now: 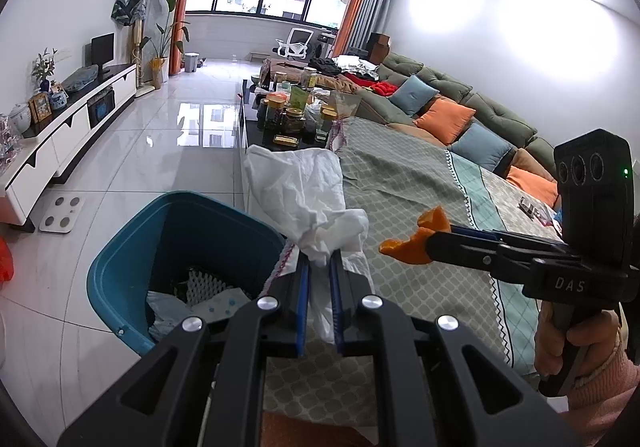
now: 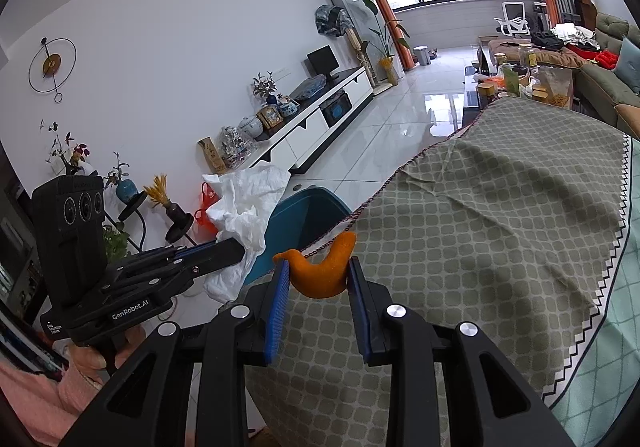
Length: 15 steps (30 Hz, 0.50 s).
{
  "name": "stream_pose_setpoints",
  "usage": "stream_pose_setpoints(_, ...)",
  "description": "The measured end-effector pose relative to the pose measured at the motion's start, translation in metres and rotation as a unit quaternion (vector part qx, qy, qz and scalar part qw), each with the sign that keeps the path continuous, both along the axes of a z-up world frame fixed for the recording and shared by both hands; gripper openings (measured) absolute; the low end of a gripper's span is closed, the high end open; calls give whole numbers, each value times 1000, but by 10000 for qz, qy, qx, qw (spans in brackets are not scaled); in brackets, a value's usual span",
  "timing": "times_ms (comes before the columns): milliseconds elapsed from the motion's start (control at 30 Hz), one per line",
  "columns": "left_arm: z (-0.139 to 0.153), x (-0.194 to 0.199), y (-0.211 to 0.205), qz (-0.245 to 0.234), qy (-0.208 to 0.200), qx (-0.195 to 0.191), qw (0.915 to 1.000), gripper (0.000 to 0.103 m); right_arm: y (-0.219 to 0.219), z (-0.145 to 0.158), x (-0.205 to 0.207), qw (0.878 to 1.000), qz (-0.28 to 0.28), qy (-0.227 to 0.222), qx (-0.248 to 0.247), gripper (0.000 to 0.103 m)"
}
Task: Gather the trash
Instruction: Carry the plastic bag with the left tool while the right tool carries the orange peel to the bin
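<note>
My left fingers clench the crumpled white tissue near the blue bin, probably over its rim, ready to drop; my right fingers pinch orange peel above the bench cloth, waiting.

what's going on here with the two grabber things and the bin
A person is clearing trash from a cloth-covered table with a handheld gripper in each hand. The left gripper is shut on a crumpled white tissue, held near the table edge beside the blue bin on the floor. The right gripper is clamped on a piece of orange peel above the cloth. The bin already holds some paper waste; neither piece has been dropped in yet.
</note>
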<state>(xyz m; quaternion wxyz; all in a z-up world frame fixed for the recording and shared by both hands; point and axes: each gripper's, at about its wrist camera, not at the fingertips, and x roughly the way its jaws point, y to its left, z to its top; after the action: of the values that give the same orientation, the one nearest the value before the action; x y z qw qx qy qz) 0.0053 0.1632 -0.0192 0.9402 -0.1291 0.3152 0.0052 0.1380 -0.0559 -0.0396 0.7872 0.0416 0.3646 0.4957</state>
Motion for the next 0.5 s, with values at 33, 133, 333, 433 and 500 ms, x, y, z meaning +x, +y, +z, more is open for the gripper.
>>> stream_pose_setpoints(33,0,0,1,10,3,5,10000,11,1,0,0,10000,7,0,1,30)
stream_pose_setpoints(133,1,-1,2,28,1,15,10000,11,3,0,-1,10000,27,-3,-5,30)
stream_pose_setpoints(333,2,-2,6,70,-17,36,10000,11,7,1,-1,10000,52,-8,-8,30)
stream_pose_setpoints(433,3,-3,8,90,-22,46,9999,11,9,1,-1,10000,71,-12,-11,30)
stream_pose_setpoints(500,3,-3,8,105,-18,51,9999,11,10,1,0,10000,75,-12,-14,30)
